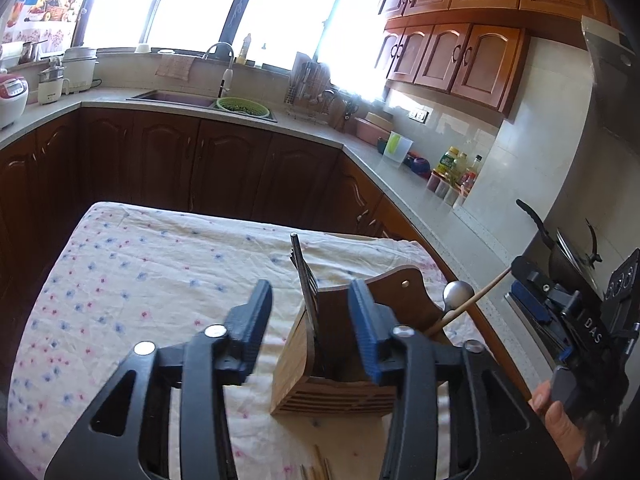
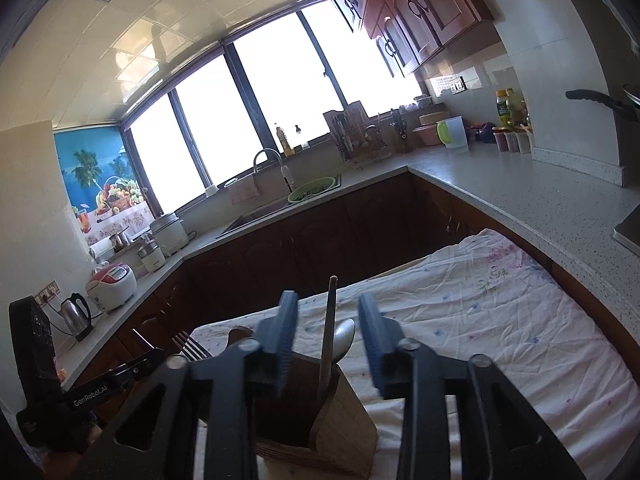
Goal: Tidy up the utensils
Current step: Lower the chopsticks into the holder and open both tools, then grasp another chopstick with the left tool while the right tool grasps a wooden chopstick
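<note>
A wooden utensil holder (image 1: 340, 372) stands on the floral cloth (image 1: 140, 280). A fork (image 1: 306, 276) stands in its left part; a metal spoon (image 1: 458, 292) and a wooden chopstick (image 1: 472, 296) lean out on the right. My left gripper (image 1: 310, 312) is open, its fingers on either side of the fork, not touching it. In the right wrist view the holder (image 2: 344, 420) sits below my right gripper (image 2: 328, 336), which is open around the chopstick (image 2: 329, 328) and spoon (image 2: 346, 338); the fork (image 2: 192, 346) shows at left. The right gripper also shows in the left wrist view (image 1: 536, 300).
Several loose chopsticks (image 1: 320, 468) lie on the cloth near the front edge. A counter (image 1: 420, 184) with bottles and containers runs along the right, with a pan (image 1: 560, 256) on the stove. The sink (image 1: 176, 98) and dish rack are at the back.
</note>
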A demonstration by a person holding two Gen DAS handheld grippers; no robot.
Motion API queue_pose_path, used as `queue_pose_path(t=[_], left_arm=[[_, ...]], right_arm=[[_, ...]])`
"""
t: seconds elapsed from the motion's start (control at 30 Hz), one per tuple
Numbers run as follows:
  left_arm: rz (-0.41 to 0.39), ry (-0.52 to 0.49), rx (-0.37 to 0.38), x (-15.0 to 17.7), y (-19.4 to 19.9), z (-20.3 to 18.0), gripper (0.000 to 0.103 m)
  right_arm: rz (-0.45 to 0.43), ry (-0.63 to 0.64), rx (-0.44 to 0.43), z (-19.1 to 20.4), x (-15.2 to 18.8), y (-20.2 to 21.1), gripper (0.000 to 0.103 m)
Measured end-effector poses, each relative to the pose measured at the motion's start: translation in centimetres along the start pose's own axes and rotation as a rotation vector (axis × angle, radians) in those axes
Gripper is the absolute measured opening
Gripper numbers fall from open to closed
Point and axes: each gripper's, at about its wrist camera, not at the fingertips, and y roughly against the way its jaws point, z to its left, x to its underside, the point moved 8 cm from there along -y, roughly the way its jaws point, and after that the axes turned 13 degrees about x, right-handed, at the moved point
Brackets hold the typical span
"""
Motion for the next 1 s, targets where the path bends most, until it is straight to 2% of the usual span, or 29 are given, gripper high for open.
queue_pose_path(t=[0.03,0.07,0.1,0.13,0.17,0.27,0.43,1.0], left_arm=[[-0.008,-0.004,-0.002,-0.1,0.3,-0.1,0.056],[-0.01,-0.006,-0.001,-0.1,0.6,-0.2,0.058],[-0.01,-0.005,0.0,-0.1,0.9,-0.3,0.066],[-0.013,-0.003,-0.003,0.0,1.3,-0.4,0.076],[-0.021,-0.001,-0.005,0.1,1.8,-0.3,0.078],[-0.032,-0.002,-0.004,0.6,3.0,-0.4,0.079],[-0.027,0.014,-0.017,2.8,4.9,-0.1,0.08],[0.139,0.103,-0.08,14.8,7.4,1.4,0.08]], right_arm=[[-0.016,-0.009,-0.009,-0.1,-0.2,0.5,0.076],[-0.03,-0.014,-0.012,-0.2,-0.5,1.0,0.078],[-0.038,-0.017,-0.014,-0.3,-0.7,1.4,0.079],[-0.041,-0.021,-0.019,-0.3,-0.9,1.8,0.085],[-0.043,-0.026,-0.028,-0.4,-1.0,2.2,0.09],[-0.056,-0.035,-0.038,-0.7,-1.2,3.7,0.095],[-0.039,-0.04,-0.033,-1.5,0.2,5.8,0.097],[0.172,0.016,0.049,-5.1,11.3,9.2,0.097]])
